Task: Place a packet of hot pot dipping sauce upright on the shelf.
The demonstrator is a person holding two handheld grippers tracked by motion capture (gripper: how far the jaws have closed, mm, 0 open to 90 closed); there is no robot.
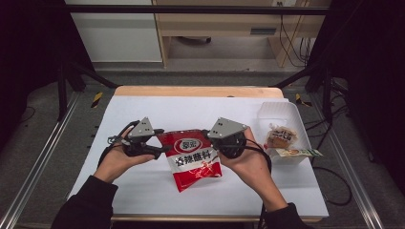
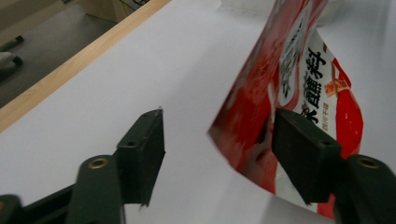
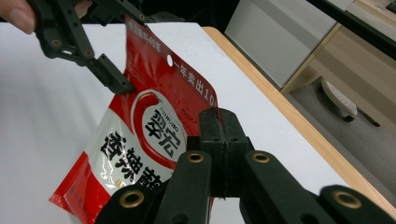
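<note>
A red and white snack bag (image 1: 193, 160) is held up off the white table sheet (image 1: 191, 109) between the two grippers. My right gripper (image 1: 211, 137) is shut on the bag's right upper edge; in the right gripper view its jaws (image 3: 219, 128) press together on the bag (image 3: 149, 140). At the bag's left upper corner, my left gripper (image 1: 161, 144) stands open. In the left gripper view the bag's edge (image 2: 261, 107) hangs between the jaws (image 2: 219, 140), close to the right-hand one. The right gripper view also shows the left gripper (image 3: 112, 77) at that corner.
A white tray (image 1: 282, 112) at the right of the table holds a brown snack packet (image 1: 281, 137), and a flat packet (image 1: 298, 152) lies over its near rim. The table's wooden far edge (image 1: 191, 90) borders the sheet. Dark frame bars flank both sides.
</note>
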